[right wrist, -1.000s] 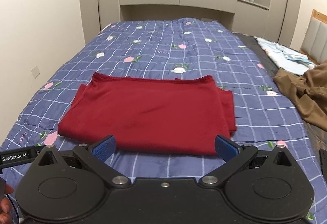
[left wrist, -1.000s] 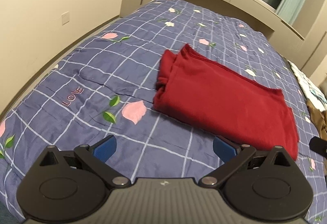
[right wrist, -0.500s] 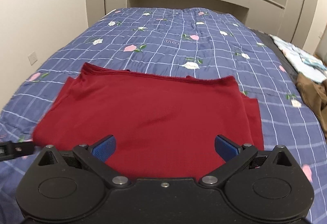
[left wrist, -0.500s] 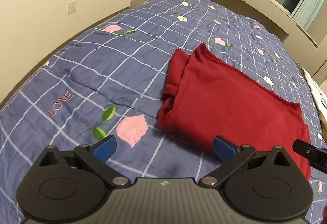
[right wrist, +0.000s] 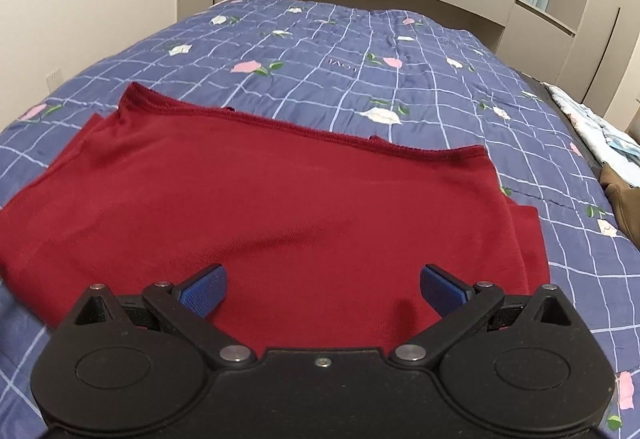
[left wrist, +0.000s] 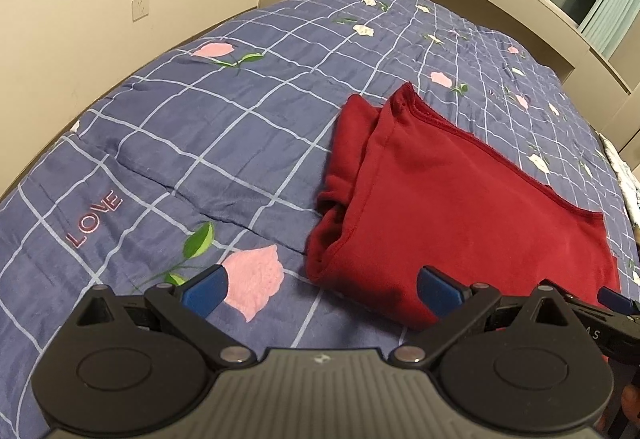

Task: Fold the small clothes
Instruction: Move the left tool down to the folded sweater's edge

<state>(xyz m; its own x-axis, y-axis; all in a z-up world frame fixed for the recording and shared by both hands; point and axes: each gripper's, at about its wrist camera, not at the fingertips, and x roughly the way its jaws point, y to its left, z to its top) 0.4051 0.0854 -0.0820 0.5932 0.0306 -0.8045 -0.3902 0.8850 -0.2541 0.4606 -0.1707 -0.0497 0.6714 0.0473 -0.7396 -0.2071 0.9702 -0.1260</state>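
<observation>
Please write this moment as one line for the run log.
stage: approach | left gripper: open, at near left corner of red garment | right gripper: open, over its near edge | garment: part-folded, flat on bed quilt, not gripped

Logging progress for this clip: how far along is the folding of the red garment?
Partly done: the red garment lies on the bedspread in a flat, layered rectangle. Nothing is in hand; the left gripper and right gripper are both open at its near edge. Further folds seem left, plus the brown clothing.
</observation>
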